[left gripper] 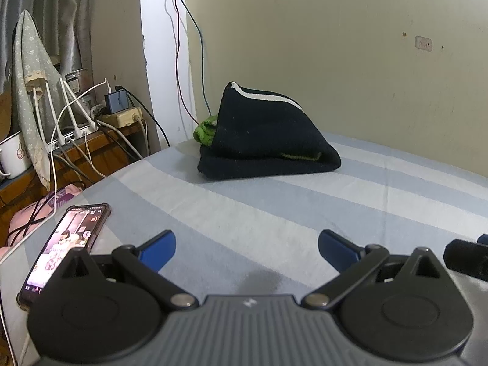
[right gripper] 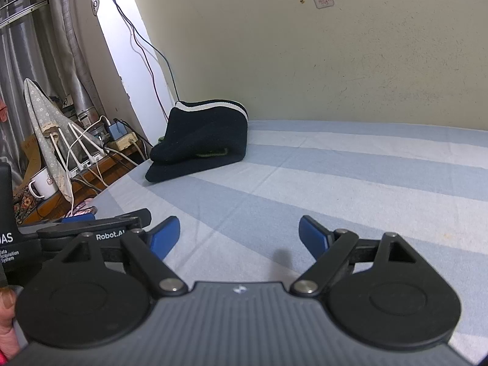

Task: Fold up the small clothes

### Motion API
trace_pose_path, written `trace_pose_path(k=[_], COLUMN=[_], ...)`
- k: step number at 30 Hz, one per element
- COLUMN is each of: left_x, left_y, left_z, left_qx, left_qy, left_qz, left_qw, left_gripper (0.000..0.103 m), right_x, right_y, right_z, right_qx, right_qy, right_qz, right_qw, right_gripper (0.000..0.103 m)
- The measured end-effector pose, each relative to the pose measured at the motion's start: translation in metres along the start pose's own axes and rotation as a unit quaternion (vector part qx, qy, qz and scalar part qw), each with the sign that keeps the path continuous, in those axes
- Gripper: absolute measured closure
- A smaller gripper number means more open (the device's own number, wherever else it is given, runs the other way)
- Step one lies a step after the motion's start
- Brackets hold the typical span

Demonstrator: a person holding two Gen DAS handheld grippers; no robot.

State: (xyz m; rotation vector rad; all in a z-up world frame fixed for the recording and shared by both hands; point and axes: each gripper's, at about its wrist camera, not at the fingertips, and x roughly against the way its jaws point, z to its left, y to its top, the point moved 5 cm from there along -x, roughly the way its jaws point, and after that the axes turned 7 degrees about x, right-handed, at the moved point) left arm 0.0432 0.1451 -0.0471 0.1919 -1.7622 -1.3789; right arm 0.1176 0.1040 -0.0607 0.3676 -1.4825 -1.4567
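- Both tongs stand wide apart with nothing between their blue tips: the left tongs fill the bottom of the left wrist view, the right tongs the bottom of the right wrist view.
- Each pair hovers low over the bed, which has a sheet in pale blue and white stripes.
- A folded dark navy garment with a white stripe along its top edge lies in a pile at the centre of the left view, at the far end of the bed near the wall; in the right view it sits centre left.
- A bit of green cloth pokes out at the left side of the pile.
- A phone with a lit screen lies on the bed at lower left, just beside the left tongs.
- At the left edge a wooden side table carries cables, a power strip and a white mug.
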Motion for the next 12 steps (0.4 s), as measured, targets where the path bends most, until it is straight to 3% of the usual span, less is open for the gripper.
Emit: trace_pose_path(k=[12], left_x=[0.0017], left_y=[0.0003], left_z=[-0.0008], left_qx=[-0.004], left_qy=[0.000], left_qz=[-0.008], left_qw=[1.0000], left_gripper=[0.000], right_x=[0.0006], right_y=[0.0001], right_z=[-0.0004], right_qx=[0.000], right_qy=[0.001], right_qz=[0.001], right_qw=[1.000], right_gripper=[0.015])
